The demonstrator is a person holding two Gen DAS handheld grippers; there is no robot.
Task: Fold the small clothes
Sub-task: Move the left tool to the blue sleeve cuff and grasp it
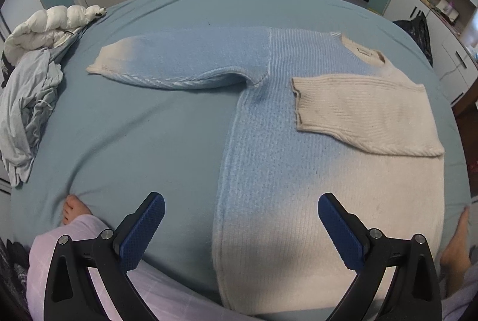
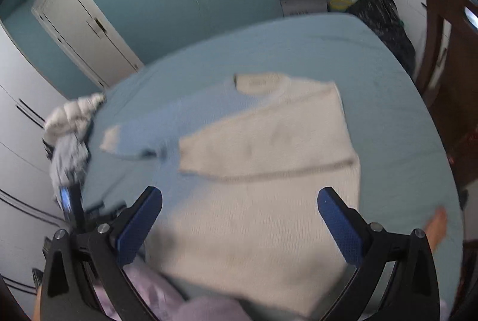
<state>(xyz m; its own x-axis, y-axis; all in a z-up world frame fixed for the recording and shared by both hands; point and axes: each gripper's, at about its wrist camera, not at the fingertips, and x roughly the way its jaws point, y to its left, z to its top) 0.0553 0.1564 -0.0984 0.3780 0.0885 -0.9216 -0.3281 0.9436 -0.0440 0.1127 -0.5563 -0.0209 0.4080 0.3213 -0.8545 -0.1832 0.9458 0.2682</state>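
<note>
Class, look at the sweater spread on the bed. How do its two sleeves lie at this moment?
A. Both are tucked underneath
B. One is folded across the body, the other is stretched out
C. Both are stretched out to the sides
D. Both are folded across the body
B: the white sleeve lies across the sweater body, while the blue sleeve extends out over the bed.

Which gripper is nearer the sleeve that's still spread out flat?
Left. The left gripper hovers by the sweater's hem on the unfolded sleeve side; the right gripper hangs over the cream side, farther away.
</note>
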